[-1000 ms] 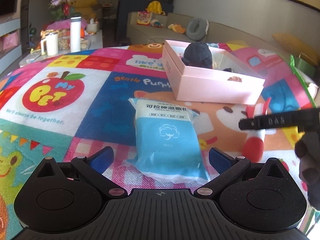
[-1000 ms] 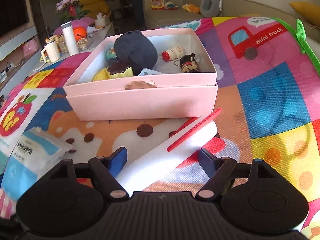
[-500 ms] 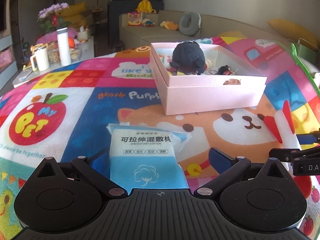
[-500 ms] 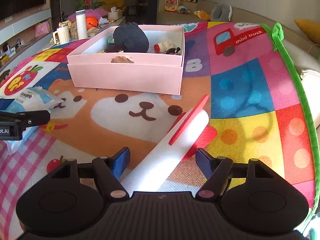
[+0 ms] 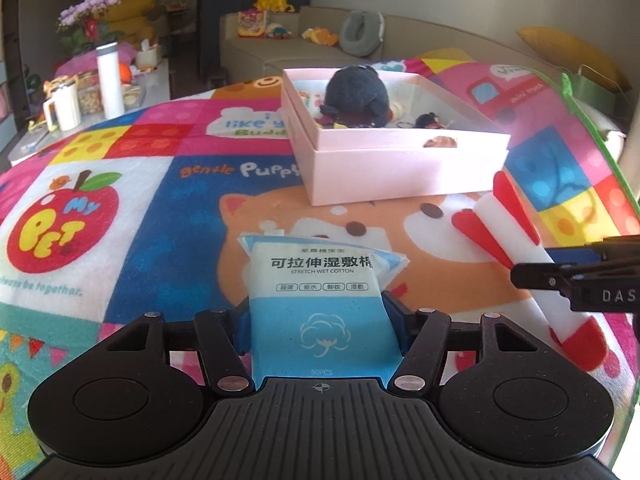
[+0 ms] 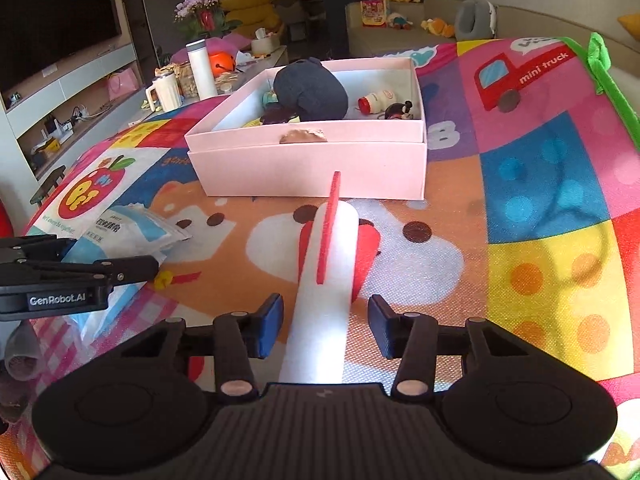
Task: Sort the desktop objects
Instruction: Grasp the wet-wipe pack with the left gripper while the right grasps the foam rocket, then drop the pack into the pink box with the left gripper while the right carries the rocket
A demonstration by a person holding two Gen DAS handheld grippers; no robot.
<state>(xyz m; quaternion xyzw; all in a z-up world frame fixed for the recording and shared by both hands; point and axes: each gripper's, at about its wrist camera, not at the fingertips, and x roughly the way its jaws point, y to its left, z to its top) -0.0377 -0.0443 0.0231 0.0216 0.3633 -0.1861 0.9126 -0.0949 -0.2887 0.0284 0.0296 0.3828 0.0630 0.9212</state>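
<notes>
Two grippers at work over a bright cartoon play mat (image 5: 152, 208) — apple, puppy, truck prints. Left gripper (image 5: 320, 320) has just been closing; its blue fingers (image 5: 394, 316) now press both sides of a blue-and-white pack of wet cotton pads (image 5: 320, 300), label up, top end of pack sticking out fwd past the fingers. Whether pack is lifted off the mat, can't tell.

Right gripper (image 6: 325, 326) has also just been narrowing; a white foam roll w/ red fins (image 6: 326, 280) lies lengthwise between its fingers (image 6: 268, 326), but gaps show on both sides — pads not touching it, so not gripped. Roll rests on the mat, pointing toward the pink box (image 6: 312, 164).

Pink box sits open just beyond both items, near mat centre. Inside: dark grey plush (image 6: 310, 90) at the left-middle, small white bottle w/ red cap (image 6: 374, 103) beside it, a mouse-figure keychain (image 6: 400, 111) to the right of that, plus some yellowish bits half hidden under the plush. Small notch in front wall of box.

In right-wrist view the left gripper comes in from the left edge over the pad pack. Beyond the mat: side table w/ white tumbler (image 6: 202, 68), white mug (image 6: 166, 94), flowers (image 6: 200, 4); sofa (image 5: 304, 48) at back.
</notes>
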